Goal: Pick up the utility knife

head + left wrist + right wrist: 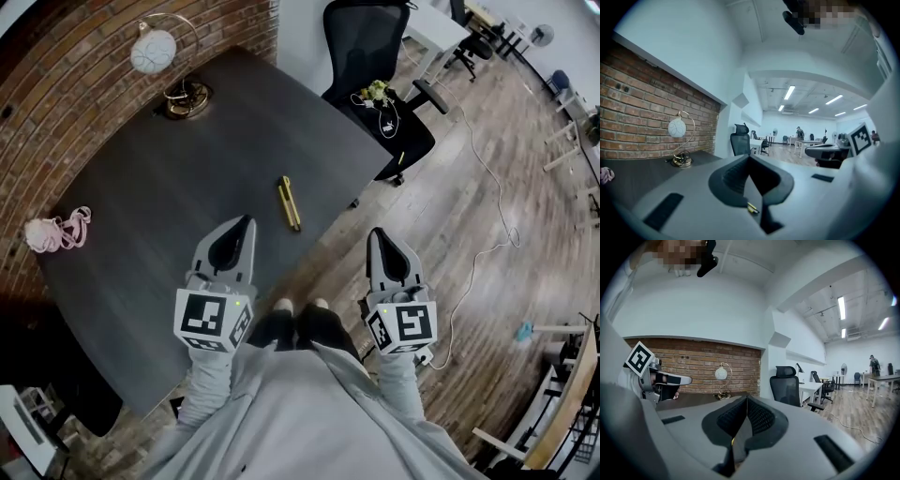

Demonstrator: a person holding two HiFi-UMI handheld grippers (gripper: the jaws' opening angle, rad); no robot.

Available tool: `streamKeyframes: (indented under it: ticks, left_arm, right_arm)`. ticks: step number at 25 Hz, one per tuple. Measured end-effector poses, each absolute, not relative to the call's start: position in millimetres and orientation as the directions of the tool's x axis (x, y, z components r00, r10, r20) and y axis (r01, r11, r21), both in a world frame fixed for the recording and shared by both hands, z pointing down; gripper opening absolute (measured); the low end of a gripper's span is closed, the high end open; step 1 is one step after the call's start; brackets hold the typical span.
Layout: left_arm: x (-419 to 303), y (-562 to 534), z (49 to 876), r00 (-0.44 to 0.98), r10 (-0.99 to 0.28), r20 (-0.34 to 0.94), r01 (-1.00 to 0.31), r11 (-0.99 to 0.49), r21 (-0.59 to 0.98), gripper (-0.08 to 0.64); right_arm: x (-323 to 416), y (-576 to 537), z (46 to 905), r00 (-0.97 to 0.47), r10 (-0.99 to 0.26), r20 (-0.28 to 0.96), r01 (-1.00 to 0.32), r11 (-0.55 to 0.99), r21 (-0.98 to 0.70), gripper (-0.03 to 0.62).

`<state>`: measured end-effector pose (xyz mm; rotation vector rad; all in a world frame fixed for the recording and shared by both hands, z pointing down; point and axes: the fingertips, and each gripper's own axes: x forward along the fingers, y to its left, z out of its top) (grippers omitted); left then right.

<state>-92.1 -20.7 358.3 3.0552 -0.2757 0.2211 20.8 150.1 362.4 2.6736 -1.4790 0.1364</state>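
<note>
The approach was judged to be in hand: the slim yellow utility knife [289, 202] lay untouched near the dark grey table's [141, 187] right edge, just ahead of the grey left gripper [247, 223], its jaws pressed together on nothing. The grey right gripper [376, 234], likewise closed and empty, was held beyond that edge. Next, jaws would need to be opened astride the knife's narrow body.

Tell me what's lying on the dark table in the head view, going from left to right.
pink tangled bundle of cord → brass desk lamp with a white globe shade → slim yellow utility knife
</note>
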Motion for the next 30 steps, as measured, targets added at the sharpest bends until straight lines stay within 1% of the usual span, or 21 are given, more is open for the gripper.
streamKeyframes:
  ticks: [7, 13, 18, 23, 30]
  left_arm:
    - [-73.7, -37.7, 370.1, 0.965, -0.199, 0.169, -0.212, -0.975, 0.061, 0.018]
    - [-41.0, -63.4, 373.7, 0.941, -0.29, 0.174, -0.304, -0.951, 0.057, 0.018]
    - [-6.8, -93.8, 373.9, 0.899, -0.399, 0.182, -0.414, -0.909, 0.052, 0.018]
    - [17.8, -122.2, 370.5, 0.828, -0.53, 0.183, -0.545, -0.837, 0.043, 0.018]
    - [29.8, -133.8, 373.4, 0.703, -0.684, 0.193, -0.702, -0.712, 0.032, 0.018]
  right_arm:
    - [46.2, 127.2, 371.3, 0.501, -0.855, 0.136, -0.864, -0.502, 0.024, 0.018]
    - [95.2, 88.0, 376.2, 0.417, -0.899, 0.135, -0.908, -0.419, 0.011, 0.018]
    - [145.4, 38.2, 373.5, 0.301, -0.944, 0.135, -0.953, -0.302, 0.012, 0.018]
    - [185.9, -16.4, 370.0, 0.147, -0.98, 0.133, -0.989, -0.147, 0.017, 0.018]
    - [211.6, -68.3, 369.9, -0.07, -0.989, 0.133, -0.997, 0.073, 0.018, 0.018]
